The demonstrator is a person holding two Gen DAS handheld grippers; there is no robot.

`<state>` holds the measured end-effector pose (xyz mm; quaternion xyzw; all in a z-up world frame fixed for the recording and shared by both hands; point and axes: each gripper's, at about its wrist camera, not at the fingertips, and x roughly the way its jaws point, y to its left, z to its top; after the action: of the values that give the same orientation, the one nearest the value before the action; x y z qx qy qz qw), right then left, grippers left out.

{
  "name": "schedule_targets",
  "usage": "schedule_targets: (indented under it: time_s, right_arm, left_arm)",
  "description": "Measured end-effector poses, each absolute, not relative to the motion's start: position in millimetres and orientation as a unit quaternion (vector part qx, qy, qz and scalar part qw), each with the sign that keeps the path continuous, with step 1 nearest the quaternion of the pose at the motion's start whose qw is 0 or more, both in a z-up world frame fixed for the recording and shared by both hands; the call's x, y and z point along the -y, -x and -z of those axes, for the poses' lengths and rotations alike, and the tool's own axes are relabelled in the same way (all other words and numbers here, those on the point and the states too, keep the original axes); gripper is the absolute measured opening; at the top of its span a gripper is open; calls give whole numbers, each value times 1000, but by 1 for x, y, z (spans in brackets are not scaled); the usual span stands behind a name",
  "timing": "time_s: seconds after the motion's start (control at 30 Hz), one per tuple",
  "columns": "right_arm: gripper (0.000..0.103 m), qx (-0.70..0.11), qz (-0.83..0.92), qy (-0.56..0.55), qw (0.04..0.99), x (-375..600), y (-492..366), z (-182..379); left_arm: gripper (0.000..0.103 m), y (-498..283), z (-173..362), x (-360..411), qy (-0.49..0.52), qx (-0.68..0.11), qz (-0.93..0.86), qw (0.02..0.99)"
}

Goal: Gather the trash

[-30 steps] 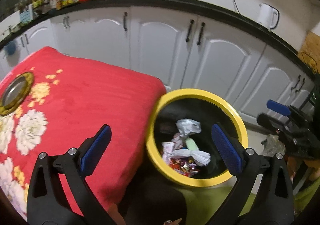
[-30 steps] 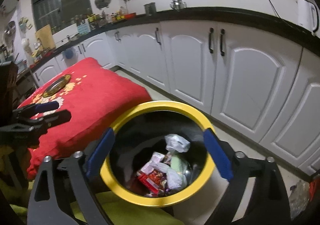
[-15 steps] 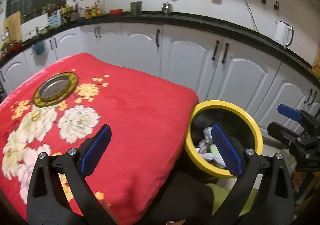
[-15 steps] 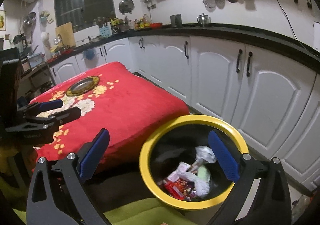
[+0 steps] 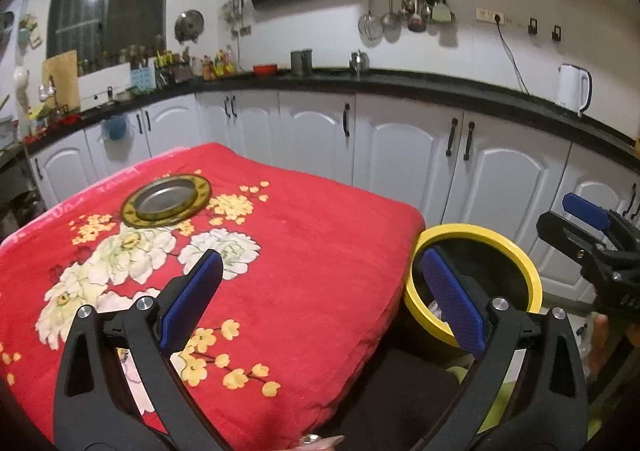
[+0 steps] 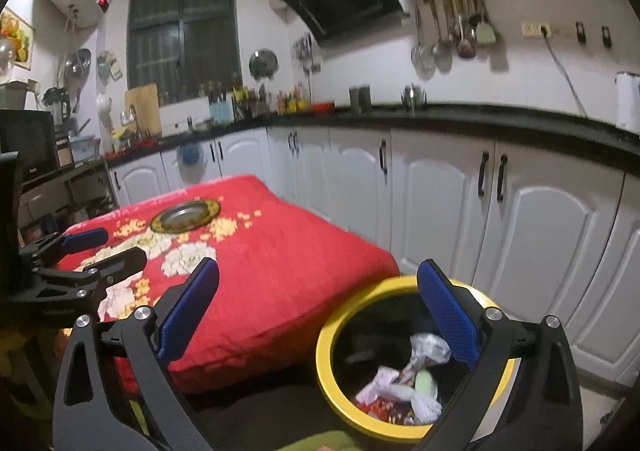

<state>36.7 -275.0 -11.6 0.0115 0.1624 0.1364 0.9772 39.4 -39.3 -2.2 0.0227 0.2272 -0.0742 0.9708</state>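
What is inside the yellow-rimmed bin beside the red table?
The bin holds crumpled white wrappers, a pale green piece and red packets. Its bottom is covered by them.

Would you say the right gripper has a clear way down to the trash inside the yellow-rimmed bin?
Probably yes: the right gripper is open and empty above the bin, whose uncovered mouth exposes the trash.

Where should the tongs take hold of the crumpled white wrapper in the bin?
Pinch the crumpled white wrapper at its raised top fold, coming straight down through the yellow-rimmed bin mouth; it sits highest on the pile, and the bin wall blocks side approaches.
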Motion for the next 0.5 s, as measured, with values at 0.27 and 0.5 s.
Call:
schedule_targets:
  time_s: [0.27, 0.5]
  right_arm:
    - [97, -99, -118, 5, 988, 262, -17, 23]
    - [97, -76, -102, 13, 992, 261, -15, 31]
  left_arm:
    - [92, -19, 9, 34, -2, -202, 71, 977]
    - [92, -21, 16, 26, 12, -187, 54, 981]
